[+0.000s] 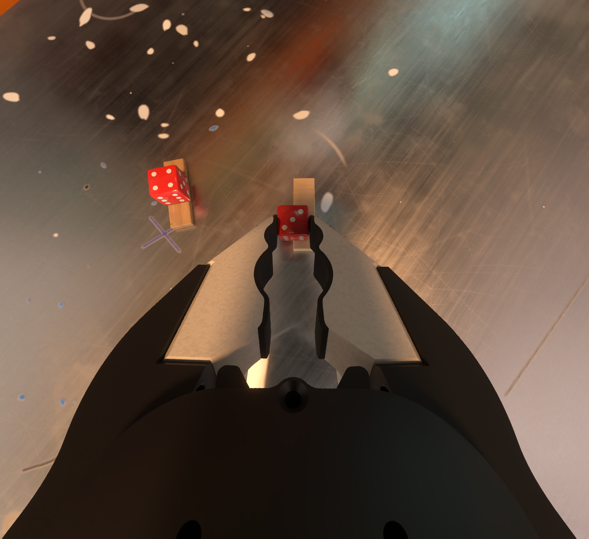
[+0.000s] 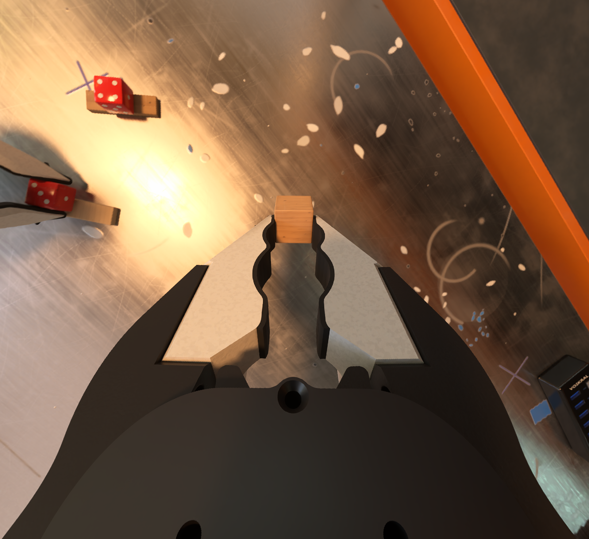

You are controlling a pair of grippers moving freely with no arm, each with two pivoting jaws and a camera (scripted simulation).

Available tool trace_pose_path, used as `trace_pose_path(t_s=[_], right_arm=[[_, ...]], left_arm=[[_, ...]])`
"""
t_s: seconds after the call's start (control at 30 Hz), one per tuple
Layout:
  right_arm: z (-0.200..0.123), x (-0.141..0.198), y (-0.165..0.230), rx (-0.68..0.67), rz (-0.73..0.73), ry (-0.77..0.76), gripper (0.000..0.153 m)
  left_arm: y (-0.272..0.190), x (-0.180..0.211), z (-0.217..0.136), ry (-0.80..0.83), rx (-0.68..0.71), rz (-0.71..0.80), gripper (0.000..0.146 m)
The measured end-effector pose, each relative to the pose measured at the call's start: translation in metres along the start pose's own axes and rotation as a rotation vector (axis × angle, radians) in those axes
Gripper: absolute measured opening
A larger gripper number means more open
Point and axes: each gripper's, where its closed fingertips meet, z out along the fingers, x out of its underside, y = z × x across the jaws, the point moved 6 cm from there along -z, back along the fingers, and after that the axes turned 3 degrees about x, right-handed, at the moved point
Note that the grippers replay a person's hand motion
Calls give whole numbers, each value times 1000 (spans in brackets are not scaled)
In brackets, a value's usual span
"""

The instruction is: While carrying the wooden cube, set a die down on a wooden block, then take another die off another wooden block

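My left gripper (image 1: pixel 293 224) pinches a red die (image 1: pixel 292 222), seemingly touching its wooden block (image 1: pixel 303 191); my right gripper (image 2: pixel 293 225) clamps the wooden cube (image 2: pixel 293 219) near the desk's orange edge (image 2: pixel 471 83), bare metal around.

Both tools are built alike. The left gripper (image 1: pixel 293 224) has a broad matte black body swelling into a rounded hump near the camera, with two dark oval holes at the bottom edge and a round recessed screw hole in the middle. The two fingers (image 1: pixel 223 294) are pale grey, grainy wedges tapering to points, framed in black, and lined inside with wavy black pads (image 1: pixel 266 268). The right gripper (image 2: pixel 293 224) shows the same black shell, the same pale wedges and scalloped black lining.
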Motion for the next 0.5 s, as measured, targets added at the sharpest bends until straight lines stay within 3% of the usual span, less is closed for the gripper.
trace_pose_path(t_s=[0.5], right_arm=[[-25,27,49,-19,4,-10,21]], left_arm=[[-1,0,0,2,-15,1,19]])
